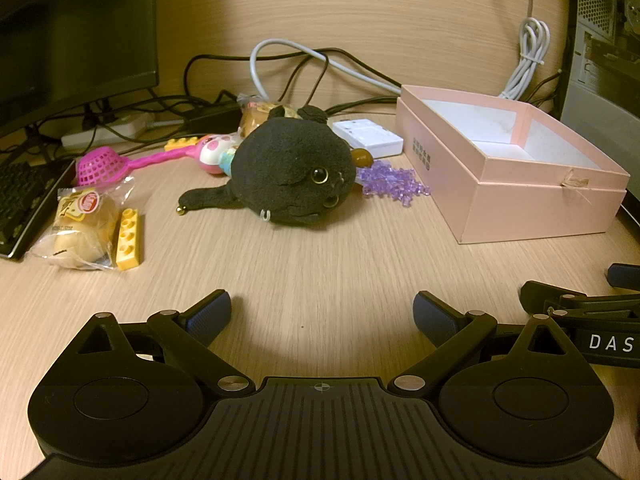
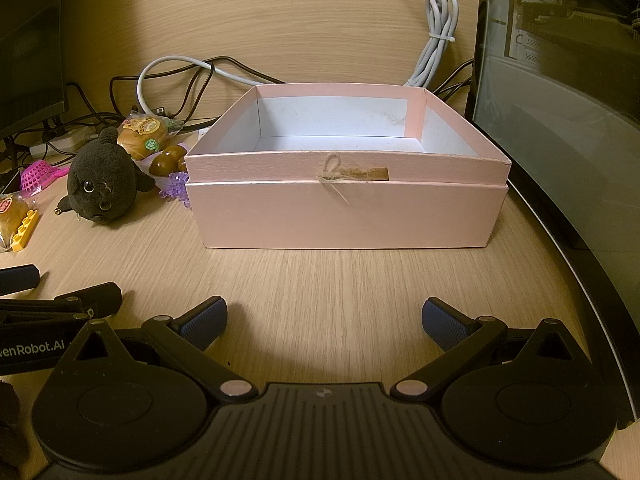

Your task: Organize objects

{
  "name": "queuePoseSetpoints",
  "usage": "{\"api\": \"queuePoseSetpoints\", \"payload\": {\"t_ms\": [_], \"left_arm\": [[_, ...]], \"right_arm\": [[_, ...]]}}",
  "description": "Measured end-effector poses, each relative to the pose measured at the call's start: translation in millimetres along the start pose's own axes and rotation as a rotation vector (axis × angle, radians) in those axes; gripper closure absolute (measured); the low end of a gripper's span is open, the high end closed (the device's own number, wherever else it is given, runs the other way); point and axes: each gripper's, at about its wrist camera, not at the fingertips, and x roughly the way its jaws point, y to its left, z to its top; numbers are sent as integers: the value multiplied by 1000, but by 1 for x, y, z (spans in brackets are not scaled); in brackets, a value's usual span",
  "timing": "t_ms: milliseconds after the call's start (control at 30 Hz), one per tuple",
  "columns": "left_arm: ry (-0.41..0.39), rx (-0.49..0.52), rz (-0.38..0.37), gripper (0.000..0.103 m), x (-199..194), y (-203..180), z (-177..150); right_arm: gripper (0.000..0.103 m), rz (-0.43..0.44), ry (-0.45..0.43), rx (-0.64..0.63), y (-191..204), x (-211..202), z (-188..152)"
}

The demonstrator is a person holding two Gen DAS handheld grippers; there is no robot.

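Note:
An empty pink box [image 1: 532,200] [image 2: 344,216] stands open on the wooden desk. Left of it lies a black plush toy [image 1: 288,172] [image 2: 102,184], with purple beads [image 1: 390,182] [image 2: 176,190], brown glossy balls [image 2: 166,162], a pink scoop [image 1: 104,166] [image 2: 34,176], a yellow brick [image 1: 129,240] [image 2: 25,230] and wrapped buns [image 1: 78,228] [image 2: 142,134] around it. My left gripper [image 1: 322,318] is open, low over bare desk in front of the plush. My right gripper [image 2: 324,322] is open too, facing the box's front wall. Both hold nothing.
A monitor [image 1: 72,32] and keyboard [image 1: 24,204] sit at the left, cables [image 1: 280,64] and a power strip [image 1: 108,132] at the back, a computer case [image 2: 560,80] at the right. A white case [image 1: 368,136] lies behind the plush.

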Motion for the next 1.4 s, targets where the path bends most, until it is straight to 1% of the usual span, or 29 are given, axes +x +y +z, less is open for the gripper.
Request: {"api": "queuePoseSetpoints", "payload": {"t_ms": [167,300,400,467,500,533,600,633,667,700,767,800,867,933,1000,1033,1067,1100,1133,1233,1300,1367,1400], "left_arm": [[0,1,1,2,0,0,0],[-3,-12,1,5,-1,1,0],[10,-43,-51,5,-6,13,3],[-10,-78,-59,5,-17,28,9],[-39,-96,-46,5,-25,40,13],[-80,-115,-7,5,-34,56,18],[-137,-147,101,5,-43,86,28],[-140,-170,154,5,-42,104,34],[-127,-195,186,5,-38,120,39],[-98,-230,200,5,-30,139,46],[-46,-265,205,5,-14,161,53],[-26,-257,206,5,-4,168,57],[4,-206,211,5,10,169,56],[18,-167,196,5,19,169,55],[30,-160,172,5,29,172,55],[36,-160,152,7,32,175,53],[36,-164,126,21,33,179,53],[36,-174,99,44,34,183,52],[30,-191,73,45,32,189,51],[15,-235,42,46,14,209,47],[18,-262,21,46,-4,226,41],[36,-279,-5,46,-22,243,32],[42,-285,-17,46,-31,252,27]], "right_arm": [[0,1,2,-1,-6,1,-1],[0,13,64,-3,-13,6,5],[0,12,83,-9,-12,4,6],[0,9,96,-10,-10,4,7],[0,5,102,-7,-10,5,8],[0,0,108,-2,-10,6,8],[0,-9,117,2,-9,8,8],[0,-10,121,1,-8,8,8],[0,-9,127,0,-7,9,9],[0,-9,135,0,-7,9,11],[0,20,158,-8,-3,9,13],[0,50,165,-4,0,7,15],[0,84,142,8,9,-2,20],[0,119,102,-28,28,-11,31],[0,152,57,-84,51,-17,46],[0,174,40,-112,64,-17,55],[0,201,27,-142,79,-16,64],[0,231,19,-170,95,-13,74],[0,262,11,-198,113,-9,85],[0,352,-4,-294,175,12,108],[0,397,-26,-414,224,33,113],[0,425,-54,-546,272,54,111],[5,444,-60,-610,295,65,109]]}}
